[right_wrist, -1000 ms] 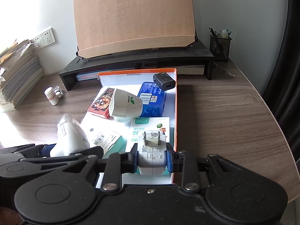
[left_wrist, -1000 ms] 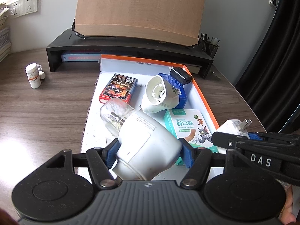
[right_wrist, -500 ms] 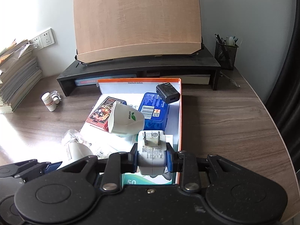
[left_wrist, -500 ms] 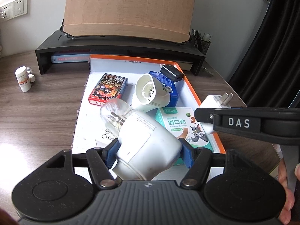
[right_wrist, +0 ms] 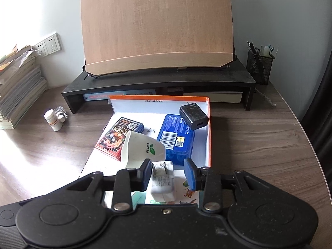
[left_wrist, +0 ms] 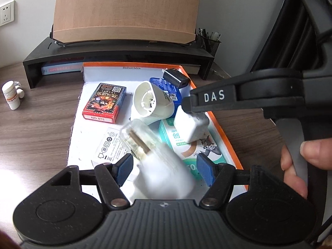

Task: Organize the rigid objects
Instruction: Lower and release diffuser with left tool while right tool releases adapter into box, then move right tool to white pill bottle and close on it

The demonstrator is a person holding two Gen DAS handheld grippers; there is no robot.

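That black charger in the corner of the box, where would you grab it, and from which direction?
Grip the black charger across its two flat long sides, coming from above. It lies tilted on the blue box, hard against the tray's orange wall, so a side approach looks blocked. Its prongs point towards the back.

- I see a dark wood-grain desk (right_wrist: 259, 145).
- A shallow orange-edged box (right_wrist: 209, 137) lies on it.
- Behind it stands a black monitor riser (right_wrist: 161, 81).
- A white pill bottle (right_wrist: 53, 120) stands at left, near a paper stack (right_wrist: 18, 91).
- A mesh pen cup (right_wrist: 260, 66) stands far right.
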